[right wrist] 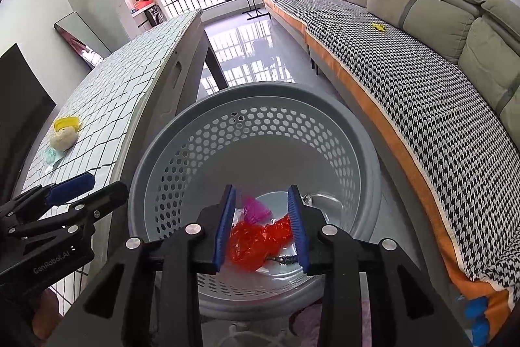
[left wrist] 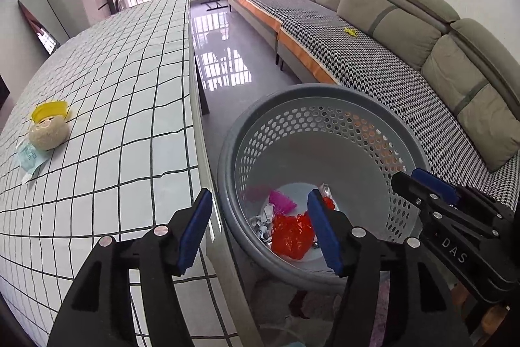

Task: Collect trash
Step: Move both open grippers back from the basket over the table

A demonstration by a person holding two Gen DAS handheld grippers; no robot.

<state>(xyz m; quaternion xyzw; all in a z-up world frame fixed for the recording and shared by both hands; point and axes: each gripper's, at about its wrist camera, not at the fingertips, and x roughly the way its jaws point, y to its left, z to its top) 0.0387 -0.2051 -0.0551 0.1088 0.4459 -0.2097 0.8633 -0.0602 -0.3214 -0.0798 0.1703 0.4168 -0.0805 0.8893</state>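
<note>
A grey perforated trash basket stands on the floor beside the table. In it lie red plastic wrap, a pink wrapper and crumpled foil. My left gripper is open and empty, over the table edge and the basket's left rim. My right gripper is open and empty above the basket mouth; it also shows at the right of the left wrist view. On the table lie a beige crumpled ball, a yellow wrapper and a pale blue packet.
The table has a checked cloth. A long grey sofa with a houndstooth cover runs along the right, with a small yellow object on it. Glossy floor lies between. A mirror leans on the left wall.
</note>
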